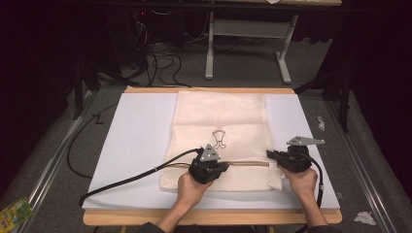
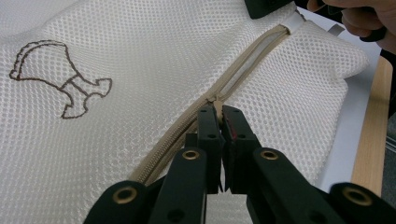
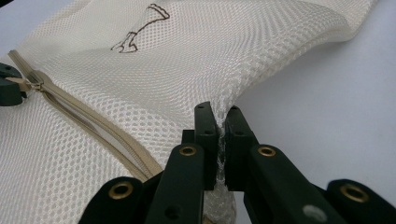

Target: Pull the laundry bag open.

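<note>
Mesh bag (image 1: 221,141) lies flat mid-table, near the front edge. Left claw (image 2: 218,109) is clamped on what looks like the zipper pull (image 2: 215,100); right claw (image 3: 221,122) pinches the bag's mesh edge. Risk: pull slips out, or mesh bunches and jams the zipper (image 2: 243,60).

The room is dim, with the light falling mostly on the table (image 1: 145,213), a wooden board covered by a pale sheet (image 1: 136,141). Grey carpet (image 1: 43,160) covers the floor around it. Beyond the far edge stands a grey metal desk frame (image 1: 245,53), with a tangle of black cables (image 1: 163,60) beside it. A green packet (image 1: 13,211) lies near left, crumpled white scraps (image 1: 364,218) near right
</note>
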Tool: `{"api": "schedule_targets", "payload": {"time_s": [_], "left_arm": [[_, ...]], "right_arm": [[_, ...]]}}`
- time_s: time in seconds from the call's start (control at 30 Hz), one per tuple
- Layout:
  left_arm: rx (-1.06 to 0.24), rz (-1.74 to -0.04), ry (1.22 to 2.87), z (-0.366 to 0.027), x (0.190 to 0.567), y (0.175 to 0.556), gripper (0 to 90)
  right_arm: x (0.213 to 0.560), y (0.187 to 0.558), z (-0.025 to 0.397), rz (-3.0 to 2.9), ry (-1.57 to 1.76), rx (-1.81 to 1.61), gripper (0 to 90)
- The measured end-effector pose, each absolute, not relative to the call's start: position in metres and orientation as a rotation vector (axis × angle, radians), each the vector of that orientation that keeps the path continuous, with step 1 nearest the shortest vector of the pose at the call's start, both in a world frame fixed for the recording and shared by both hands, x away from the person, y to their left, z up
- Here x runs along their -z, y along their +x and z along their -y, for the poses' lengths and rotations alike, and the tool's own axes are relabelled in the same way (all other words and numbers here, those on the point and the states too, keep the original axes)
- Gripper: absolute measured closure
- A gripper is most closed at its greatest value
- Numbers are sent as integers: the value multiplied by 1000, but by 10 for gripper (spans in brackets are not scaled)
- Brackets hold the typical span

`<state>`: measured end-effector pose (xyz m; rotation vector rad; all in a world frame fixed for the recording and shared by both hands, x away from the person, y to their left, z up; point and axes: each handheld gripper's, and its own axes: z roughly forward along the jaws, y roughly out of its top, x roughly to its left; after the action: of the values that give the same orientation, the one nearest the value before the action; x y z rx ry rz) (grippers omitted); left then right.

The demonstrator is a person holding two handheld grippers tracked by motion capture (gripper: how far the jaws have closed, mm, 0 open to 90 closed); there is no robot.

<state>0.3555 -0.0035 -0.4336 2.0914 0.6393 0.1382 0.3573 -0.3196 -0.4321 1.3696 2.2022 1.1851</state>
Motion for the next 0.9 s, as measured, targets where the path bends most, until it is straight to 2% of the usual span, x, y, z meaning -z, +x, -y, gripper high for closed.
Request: {"api": "schedule_targets", "payload": {"time_s": [0.9], "left_arm": [[-147, -655, 2081, -9, 434, 354, 870]], "right_arm": [[431, 358, 319, -2202, 1363, -1175, 879]]}}
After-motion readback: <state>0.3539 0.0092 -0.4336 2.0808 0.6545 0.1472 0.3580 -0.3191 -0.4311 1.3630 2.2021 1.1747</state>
